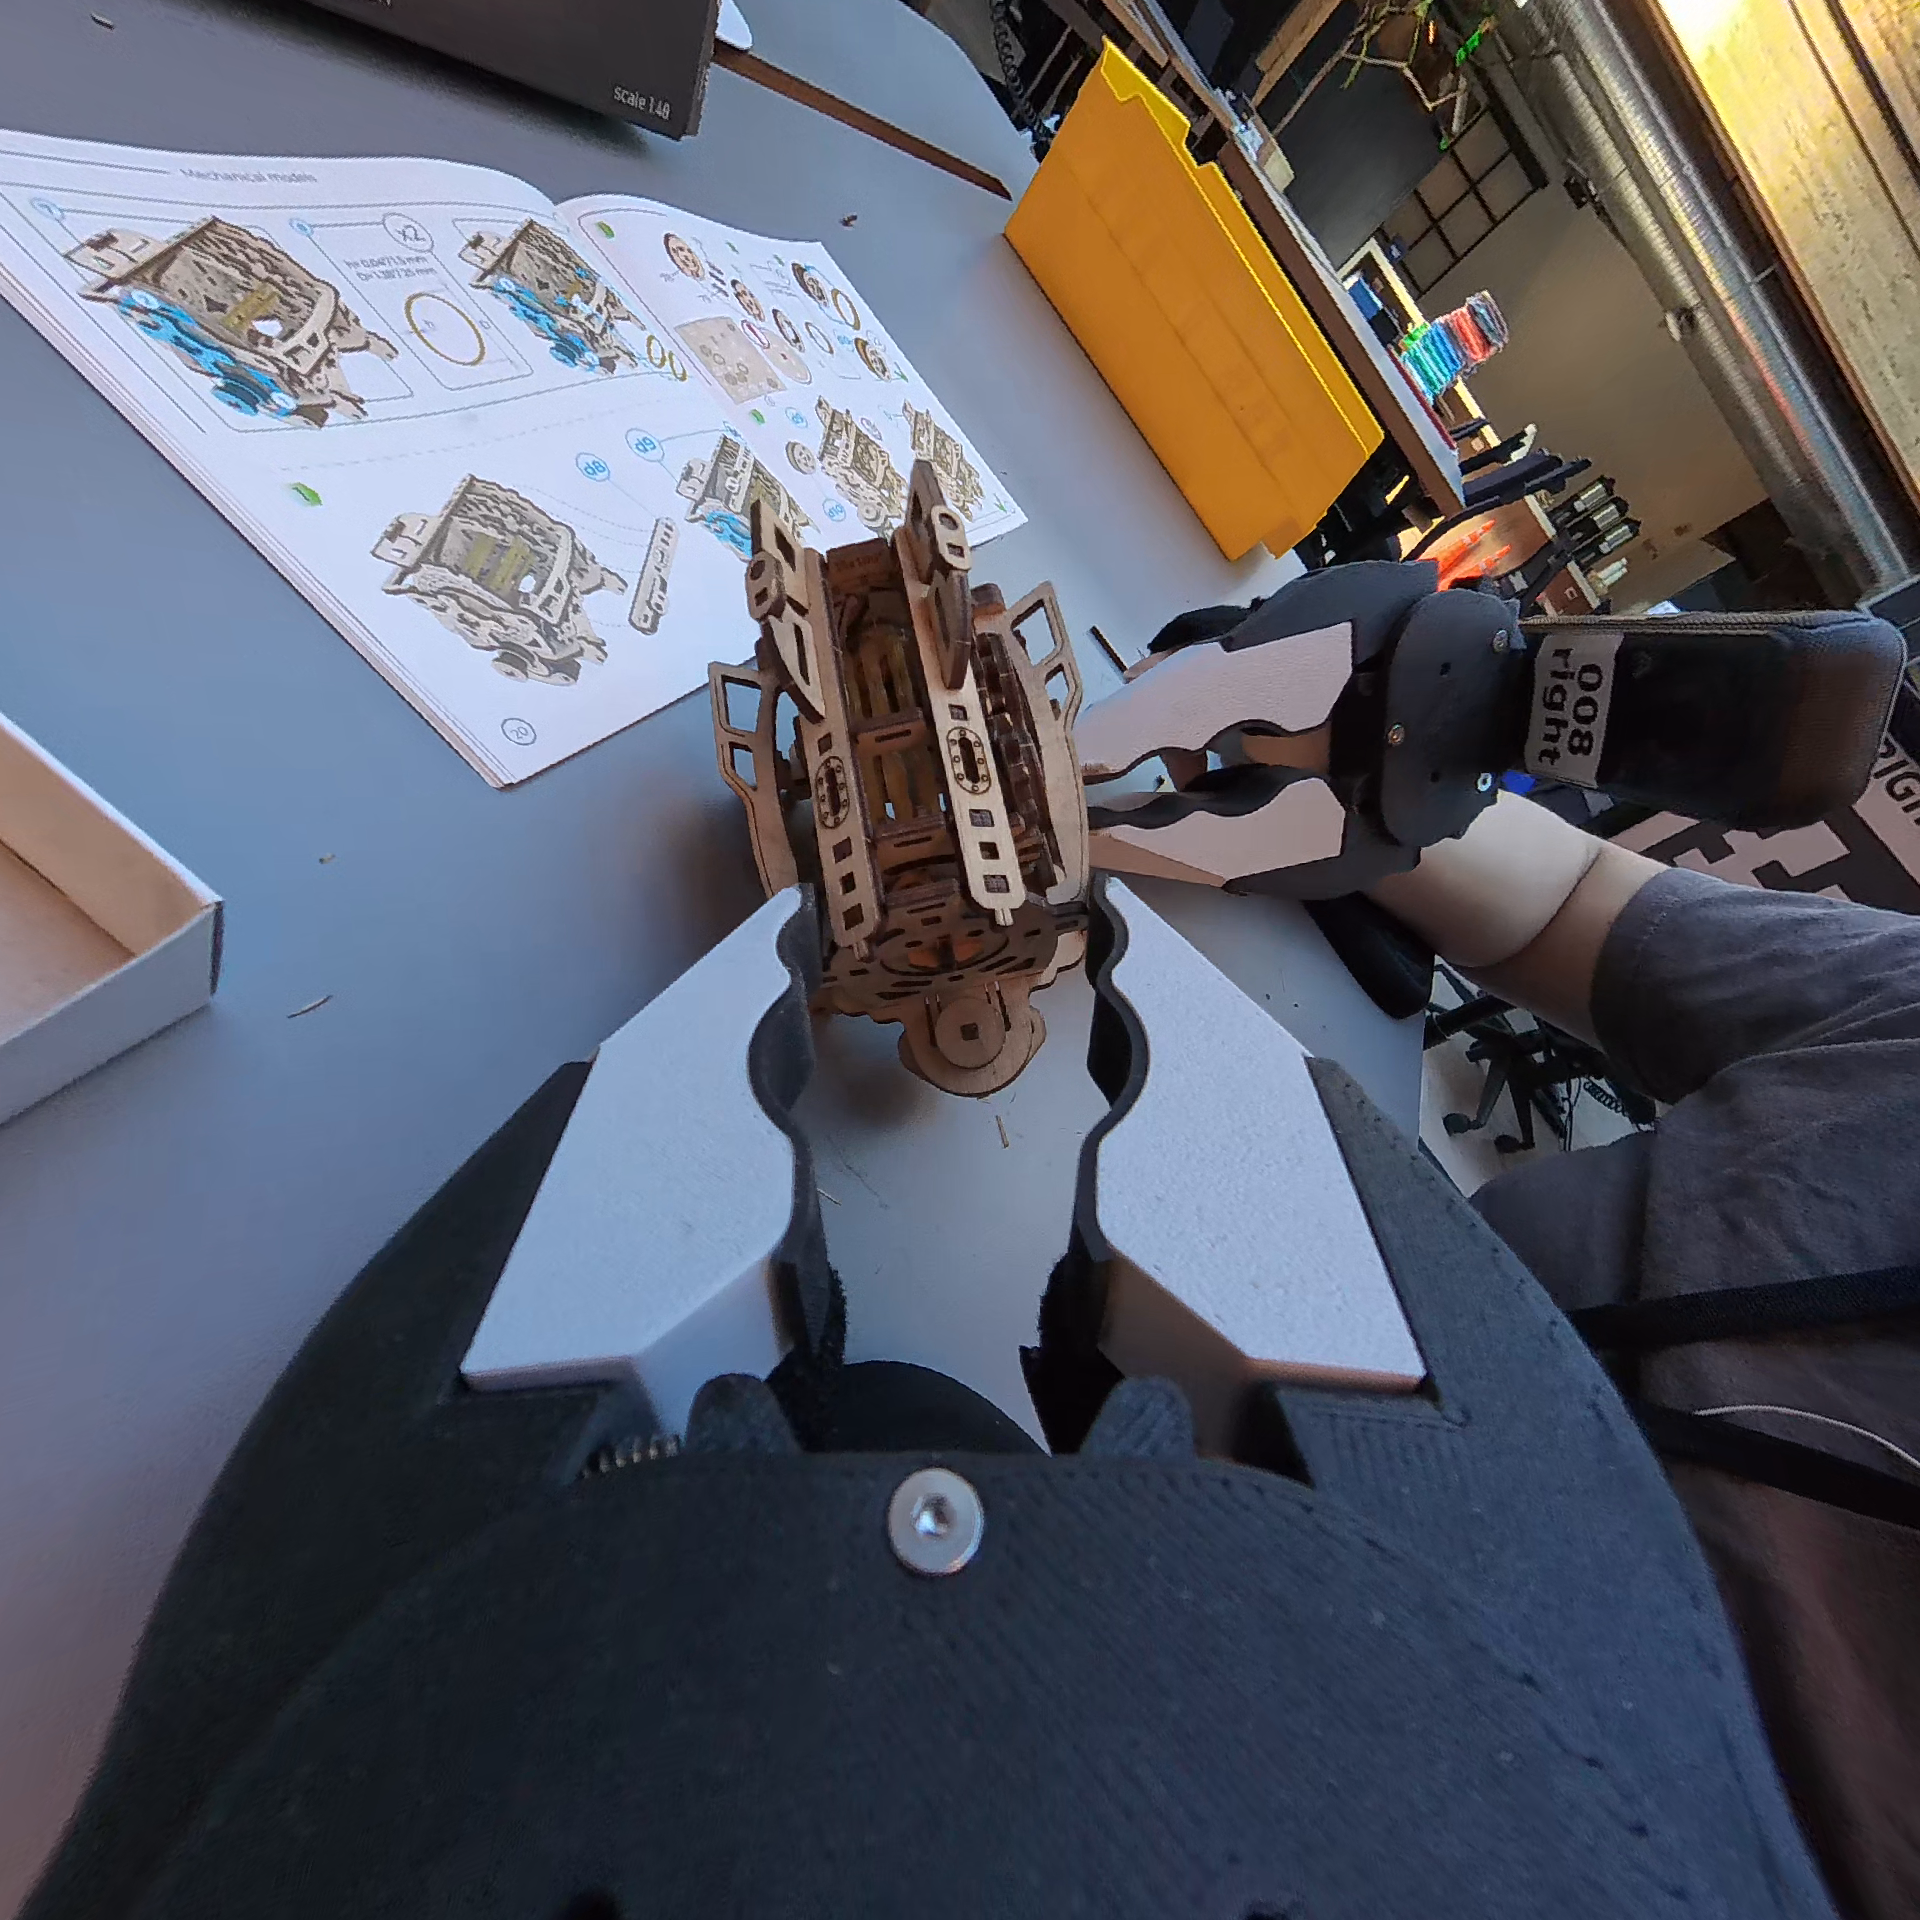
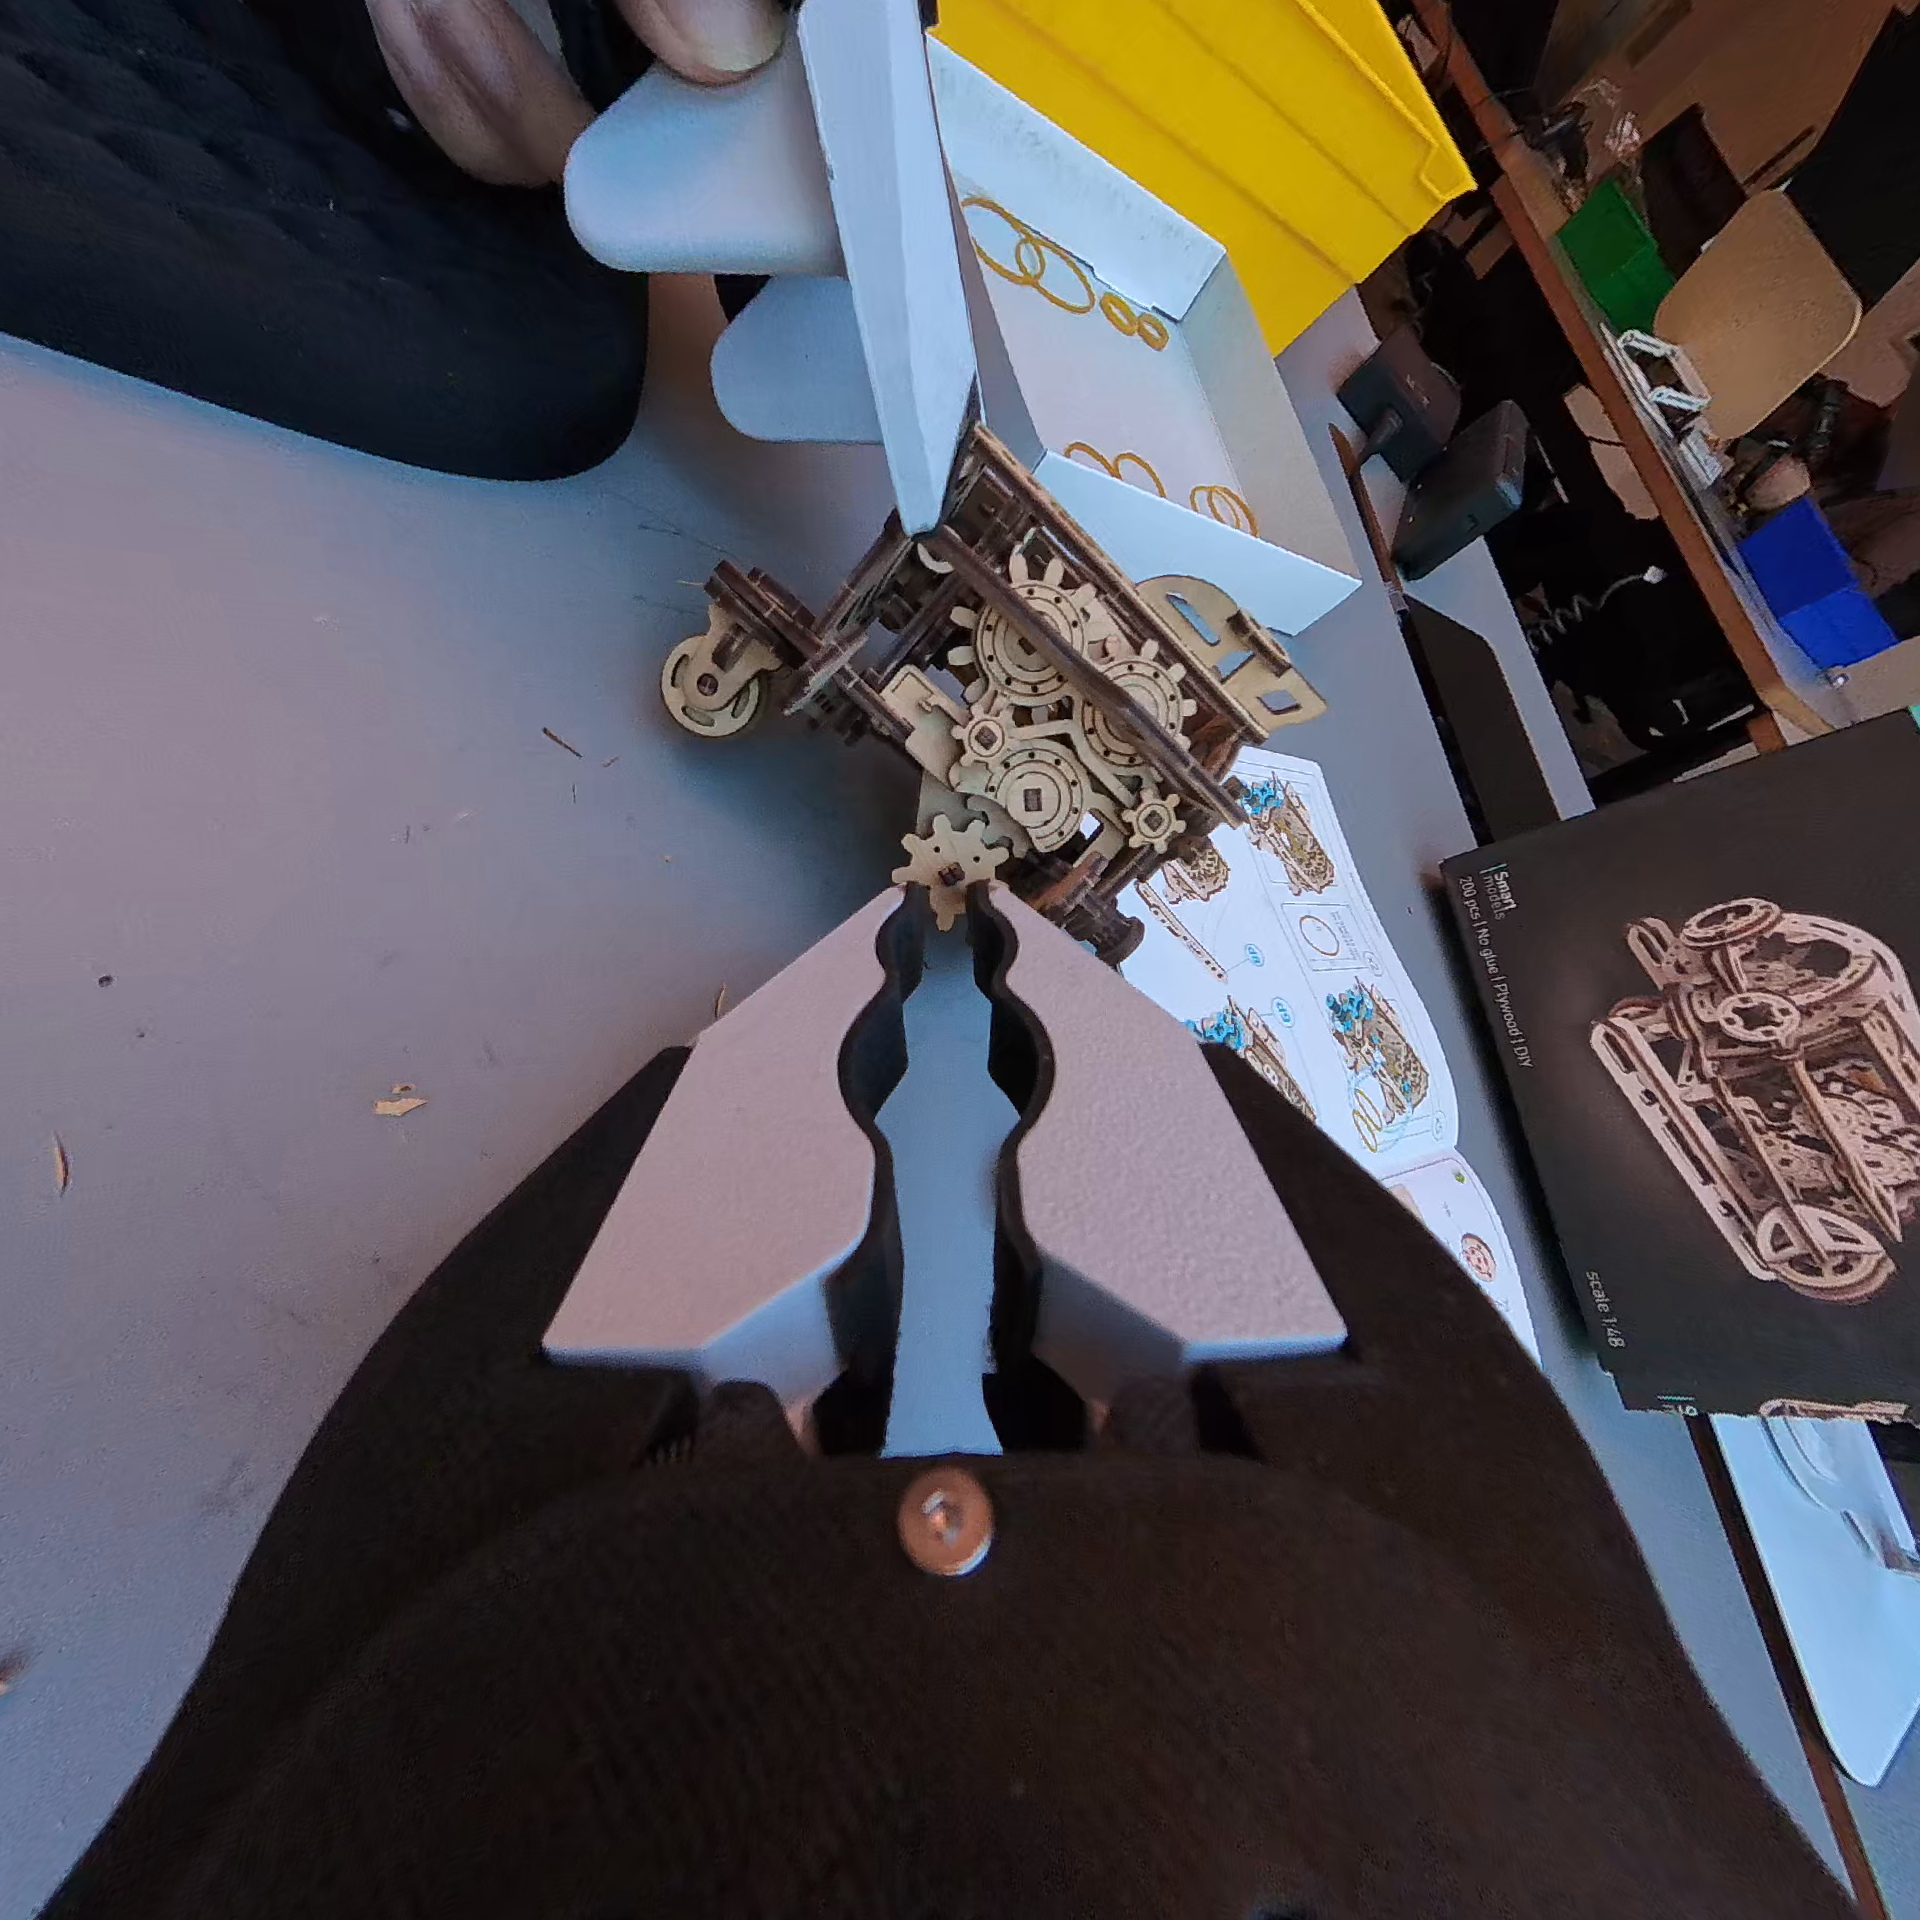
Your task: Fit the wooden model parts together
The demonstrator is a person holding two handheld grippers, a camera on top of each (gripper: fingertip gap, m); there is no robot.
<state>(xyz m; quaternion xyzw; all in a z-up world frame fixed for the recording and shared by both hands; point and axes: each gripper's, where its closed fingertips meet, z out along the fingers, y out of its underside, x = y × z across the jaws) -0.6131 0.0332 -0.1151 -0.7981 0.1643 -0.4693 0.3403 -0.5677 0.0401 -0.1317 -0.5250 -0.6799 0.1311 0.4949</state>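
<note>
The wooden model point(image 1: 914, 769), a laser-cut plywood body with gears, stands tilted on the grey table point(image 1: 364, 1039). My left gripper point(image 1: 951, 914) is shut on its lower end, one fingertip on each side. In the right wrist view the model point(image 2: 1039, 707) shows its gear side and a small wheel point(image 2: 712, 686), with a left finger point(image 2: 894, 312) lying along its top. My right gripper point(image 2: 945, 899) is shut on a small wooden gear point(image 2: 945, 857), held against the model's gear train. In the left wrist view the right gripper point(image 1: 1096, 805) touches the model's right side.
An open instruction booklet point(image 1: 468, 416) lies behind the model. A white box tray point(image 2: 1101, 343) holds yellow rubber rings. A black kit box point(image 2: 1714, 1091) lies to the right. A yellow bin point(image 1: 1195, 312) stands at the table's far edge. A person's arm point(image 1: 1662, 987) is behind the right gripper. The grippers' ends are close to 6 centimeters from one another.
</note>
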